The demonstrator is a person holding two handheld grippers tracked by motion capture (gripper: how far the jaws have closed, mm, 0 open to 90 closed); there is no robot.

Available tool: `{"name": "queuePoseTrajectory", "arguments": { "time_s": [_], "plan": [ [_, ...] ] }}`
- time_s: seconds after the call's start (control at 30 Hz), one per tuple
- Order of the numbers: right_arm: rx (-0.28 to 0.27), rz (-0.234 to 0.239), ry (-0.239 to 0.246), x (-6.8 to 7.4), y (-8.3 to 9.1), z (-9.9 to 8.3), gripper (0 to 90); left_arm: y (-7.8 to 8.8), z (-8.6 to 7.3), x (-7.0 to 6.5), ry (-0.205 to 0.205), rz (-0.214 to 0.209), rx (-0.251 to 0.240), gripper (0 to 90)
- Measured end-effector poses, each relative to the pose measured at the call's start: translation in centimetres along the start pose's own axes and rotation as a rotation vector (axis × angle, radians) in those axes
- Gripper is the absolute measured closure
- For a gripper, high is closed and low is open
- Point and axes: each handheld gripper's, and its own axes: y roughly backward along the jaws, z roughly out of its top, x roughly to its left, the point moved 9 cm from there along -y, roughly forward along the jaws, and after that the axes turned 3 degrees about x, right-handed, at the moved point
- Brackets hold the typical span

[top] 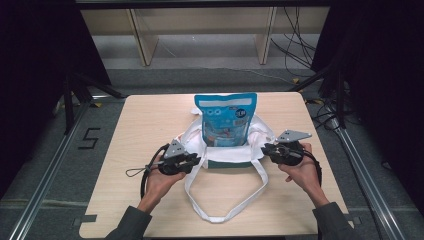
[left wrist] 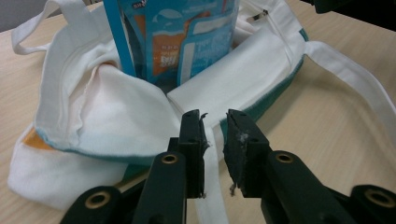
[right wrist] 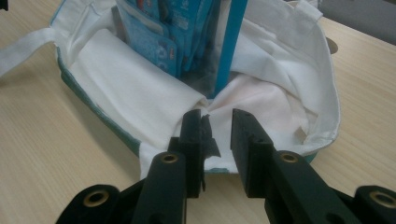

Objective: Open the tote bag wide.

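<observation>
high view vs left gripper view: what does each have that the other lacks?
High view alone: both hands, the right gripper, the whole table, and the bag's handle loop lying toward the person. Left gripper view alone: the left gripper close up, jaws parted, a strap between them unpinched. Shared: white bag, blue pouch upright inside.
</observation>
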Motion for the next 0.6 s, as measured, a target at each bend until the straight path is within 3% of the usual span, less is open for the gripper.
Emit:
{"name": "queuePoseTrajectory", "arguments": {
  "time_s": [0.23, 0.27, 0.33, 0.37, 0.4, 0.47, 0.57, 0.6],
  "plan": [
    [-0.007, -0.009, -0.008, 0.2, 0.1, -0.3, 62.3, 1.2, -1.2, -0.3, 0.019, -0.006, 0.002, 65.8],
    [0.009, 0.002, -0.027, 0.5, 0.2, -0.5, 59.1, 1.4, -1.5, -0.3, 0.014, -0.009, 0.014, 63.6],
    [-0.005, 0.023, -0.032, 0.8, 0.3, -0.4, 54.1, 1.7, -1.7, -0.5, 0.051, -0.024, 0.007, 55.8],
    [-0.005, 0.023, -0.032, 0.8, 0.3, -0.4, 54.1, 1.8, -1.8, -0.6, 0.047, -0.031, 0.008, 55.8],
    [-0.005, 0.019, -0.035, 0.9, 0.6, -0.4, 50.2, 1.8, -2.0, -0.8, 0.061, -0.027, 0.008, 49.5],
    [-0.011, 0.022, -0.041, 1.0, 0.8, -0.3, 47.2, 1.7, -2.7, -1.0, 0.048, 0.001, 0.026, 43.9],
    [-0.021, 0.023, -0.052, 1.3, 1.0, -0.4, 44.9, 1.6, -3.2, -1.2, 0.03, 0.019, 0.046, 39.4],
    [-0.017, 0.025, -0.051, 1.4, 1.1, -0.5, 44.6, 1.6, -3.2, -1.3, 0.038, 0.039, 0.022, 38.6]
  ]
}}
